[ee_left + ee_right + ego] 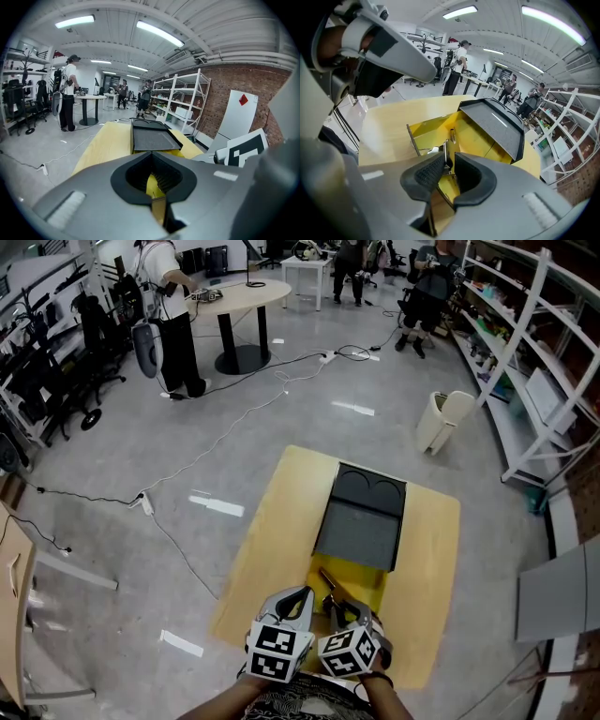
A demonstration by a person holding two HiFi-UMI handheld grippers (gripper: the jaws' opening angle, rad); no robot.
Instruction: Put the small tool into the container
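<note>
Small tool (445, 153) — pinched by its thin shaft in right tool (446, 165), jaws almost together, held over the open yellow container (476, 136), apparently for lowering in | left tool (152, 183) — jaws together, empty, idle alongside.

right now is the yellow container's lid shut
No, the dark lid is swung open behind the yellow container, whose inside shows plainly in the head view.
</note>
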